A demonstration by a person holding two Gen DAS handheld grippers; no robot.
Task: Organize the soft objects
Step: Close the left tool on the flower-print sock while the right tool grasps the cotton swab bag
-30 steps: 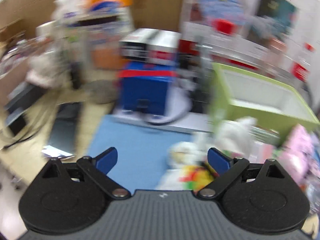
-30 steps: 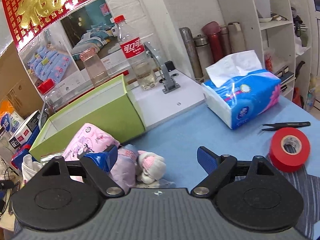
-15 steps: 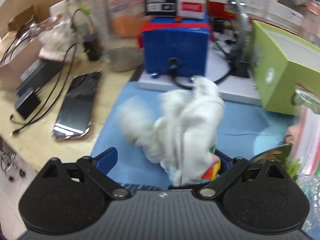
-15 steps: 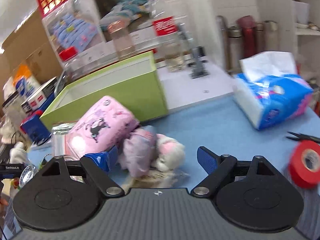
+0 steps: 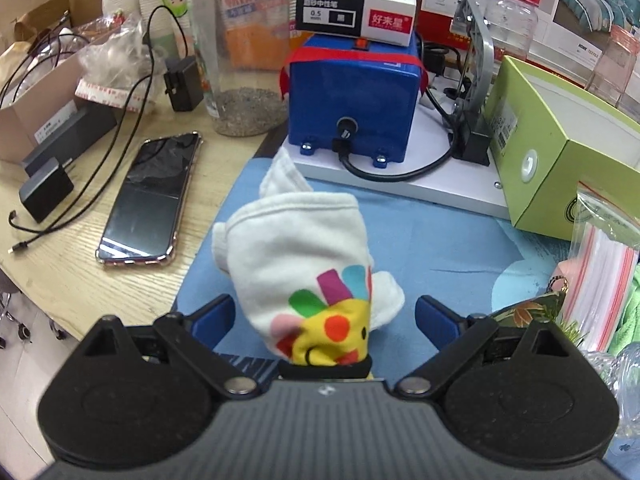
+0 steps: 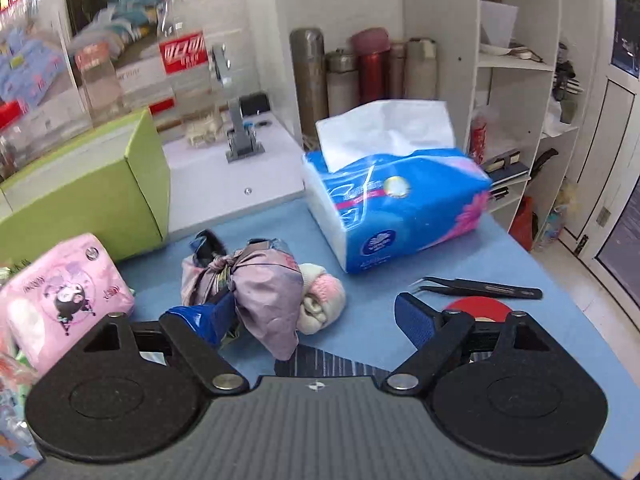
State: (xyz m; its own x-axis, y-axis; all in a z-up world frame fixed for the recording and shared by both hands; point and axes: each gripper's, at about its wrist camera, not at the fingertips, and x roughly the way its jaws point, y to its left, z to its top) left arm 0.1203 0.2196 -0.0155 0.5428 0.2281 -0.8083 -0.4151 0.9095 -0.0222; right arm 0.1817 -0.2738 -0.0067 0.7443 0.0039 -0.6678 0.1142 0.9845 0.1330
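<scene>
White sock (image 5: 304, 256) between open left hand-held gripper (image 5: 323, 316) fingers.

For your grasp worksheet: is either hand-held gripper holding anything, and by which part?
Neither. The left hand-held gripper is open, with a white sock lying between its fingers, unpinched. The right hand-held gripper is open over the fabric bundle.

A white sock (image 5: 296, 252) with a bright yellow, multicoloured print stands up between my left gripper's (image 5: 323, 314) spread fingers, its cuff toward twelve o'clock. In the right wrist view, a mauve knotted cloth bundle (image 6: 260, 288) lies on the blue surface (image 6: 520, 256), a pink-and-cream sock roll (image 6: 322, 298) touching it at three o'clock, a pink tissue pack (image 6: 60, 300) at nine.
</scene>
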